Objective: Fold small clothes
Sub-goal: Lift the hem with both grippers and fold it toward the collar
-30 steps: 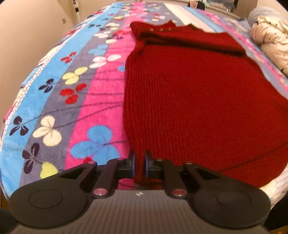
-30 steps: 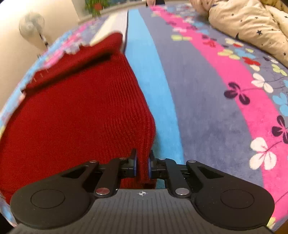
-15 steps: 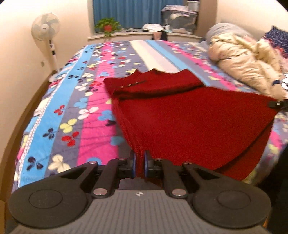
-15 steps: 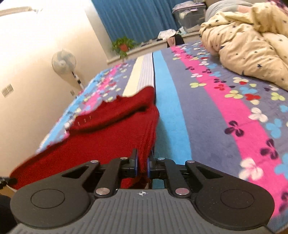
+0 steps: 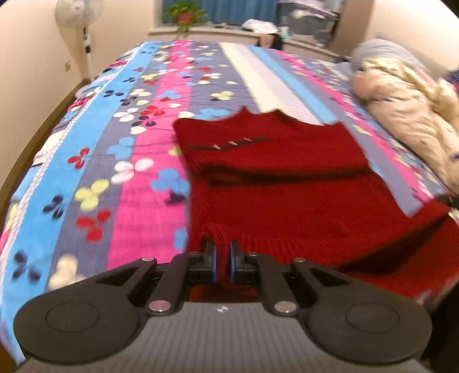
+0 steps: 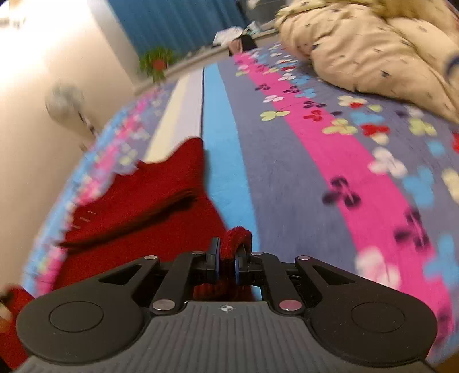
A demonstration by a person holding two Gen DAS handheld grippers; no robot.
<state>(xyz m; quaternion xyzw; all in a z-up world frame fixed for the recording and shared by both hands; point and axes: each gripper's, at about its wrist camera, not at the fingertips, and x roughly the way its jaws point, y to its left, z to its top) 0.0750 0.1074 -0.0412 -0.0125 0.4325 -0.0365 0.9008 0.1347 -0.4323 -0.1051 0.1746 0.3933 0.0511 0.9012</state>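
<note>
A red knitted sweater [image 5: 287, 183] lies on the striped flowered bedspread [image 5: 114, 160], its top part folded over with sleeves tucked. My left gripper [image 5: 222, 258] is shut on the sweater's near left hem corner and holds it raised. My right gripper [image 6: 228, 258] is shut on the near right hem corner of the sweater [image 6: 149, 218], a bunch of knit sticking up between the pads. The lifted hem stretches between both grippers above the bed.
A cream star-print duvet [image 5: 413, 114] is heaped at the right side of the bed, also in the right wrist view [image 6: 373, 46]. A standing fan [image 5: 80, 17] is by the left wall. A potted plant [image 5: 183, 14] sits on the far windowsill.
Both grippers have lifted the sweater's hem off the bed and carried it forward toward the folded top. The views rose, then tilted back down over the bed.
</note>
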